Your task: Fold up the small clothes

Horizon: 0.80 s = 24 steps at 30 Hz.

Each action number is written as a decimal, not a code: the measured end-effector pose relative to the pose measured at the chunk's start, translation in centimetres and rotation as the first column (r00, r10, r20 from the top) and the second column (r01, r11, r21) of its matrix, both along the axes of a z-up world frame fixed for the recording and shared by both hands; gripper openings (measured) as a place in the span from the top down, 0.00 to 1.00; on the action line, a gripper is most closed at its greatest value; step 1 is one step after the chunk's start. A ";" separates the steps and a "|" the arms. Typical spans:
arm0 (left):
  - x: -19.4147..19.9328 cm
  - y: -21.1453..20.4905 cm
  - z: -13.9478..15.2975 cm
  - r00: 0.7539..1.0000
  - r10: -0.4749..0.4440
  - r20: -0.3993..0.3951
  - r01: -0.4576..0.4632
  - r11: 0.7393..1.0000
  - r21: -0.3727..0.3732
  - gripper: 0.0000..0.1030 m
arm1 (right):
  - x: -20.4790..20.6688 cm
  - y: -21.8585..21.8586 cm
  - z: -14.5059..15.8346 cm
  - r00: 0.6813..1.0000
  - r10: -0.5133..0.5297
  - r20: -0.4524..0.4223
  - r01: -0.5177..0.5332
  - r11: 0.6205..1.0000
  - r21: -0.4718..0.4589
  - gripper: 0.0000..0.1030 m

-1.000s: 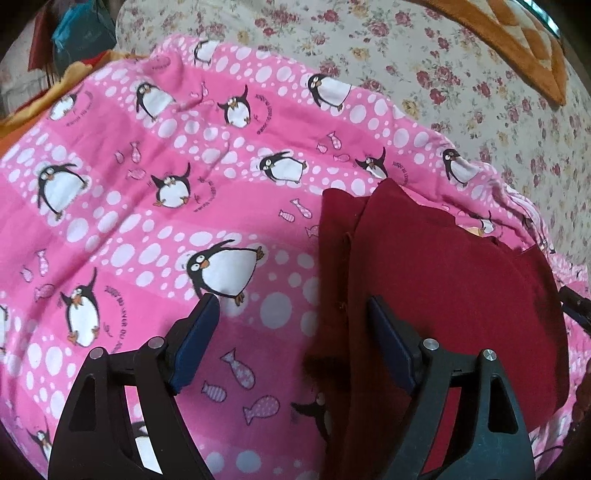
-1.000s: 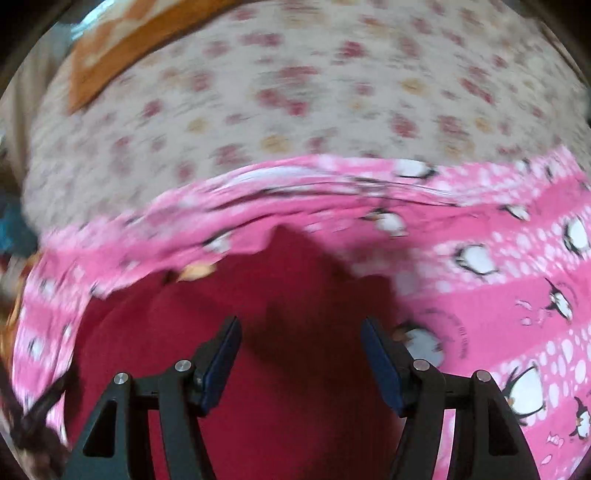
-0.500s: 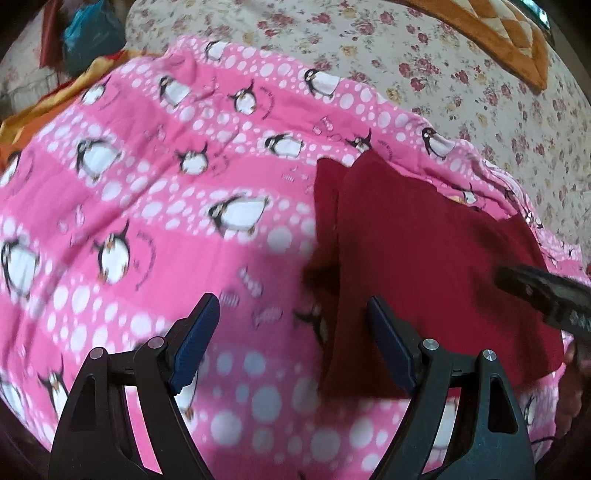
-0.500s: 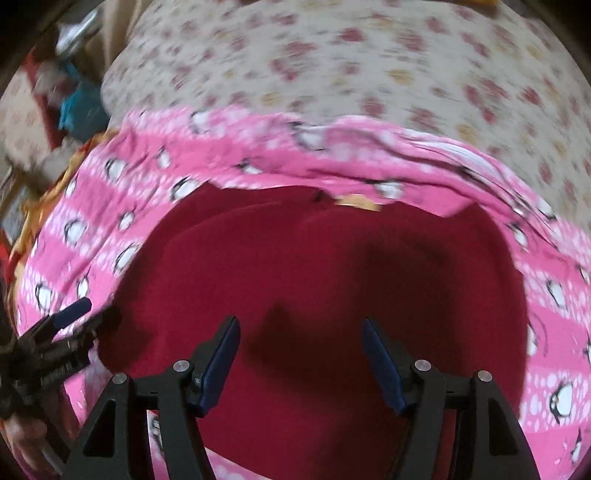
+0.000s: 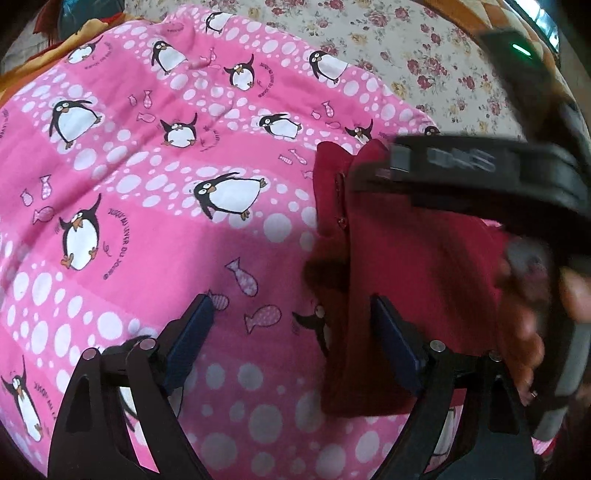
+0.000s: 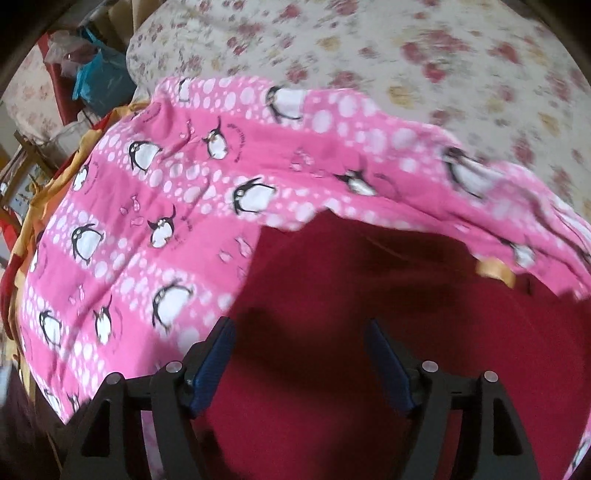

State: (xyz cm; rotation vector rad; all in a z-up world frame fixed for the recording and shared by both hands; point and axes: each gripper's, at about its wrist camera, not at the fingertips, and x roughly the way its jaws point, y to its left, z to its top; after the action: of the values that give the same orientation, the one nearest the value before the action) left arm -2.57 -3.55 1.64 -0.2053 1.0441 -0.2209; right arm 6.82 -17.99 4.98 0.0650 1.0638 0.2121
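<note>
A dark red folded garment [image 5: 413,258] lies on a pink penguin-print blanket [image 5: 147,192]. My left gripper [image 5: 291,332] is open and empty, just above the garment's left edge; its right finger [image 5: 391,343] is over the red cloth. My right gripper [image 6: 299,354] is open and empty, low over the same red garment [image 6: 369,332]. In the left wrist view the right gripper's black body [image 5: 498,173] and the hand holding it cover the garment's right part.
The pink blanket [image 6: 147,221] lies on a floral bedspread [image 6: 406,55]. An orange quilted cover [image 5: 480,22] is at the far right. Blue bags and clutter [image 6: 96,81] stand beyond the bed's left end. A yellow-orange cloth [image 6: 55,181] edges the blanket.
The right gripper has swung left across the red garment and now looms large in the left wrist view. The left gripper has come closer to the blanket. Both stay open.
</note>
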 end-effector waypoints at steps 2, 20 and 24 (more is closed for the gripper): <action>0.2 0.0 -0.1 1.000 0.000 -0.002 0.000 1.000 -0.003 0.11 | 1.9 1.5 -1.0 0.998 0.034 -0.046 -0.034 0.999 -0.019 0.25; 0.8 -3.2 0.7 0.984 -0.175 0.043 0.179 0.978 -0.111 0.61 | 0.1 -0.9 0.9 0.997 0.043 0.069 -0.042 0.999 -0.019 0.73; -0.2 -4.0 1.7 0.973 -0.206 0.102 0.211 0.976 -0.043 0.67 | -0.5 -2.0 1.1 0.997 0.032 0.069 -0.032 0.999 -0.002 0.73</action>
State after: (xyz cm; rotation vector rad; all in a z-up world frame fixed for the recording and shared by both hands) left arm -2.76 -7.56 3.39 -0.1316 0.9634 -0.4459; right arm 6.31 -20.03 6.07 0.0392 0.9963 0.2410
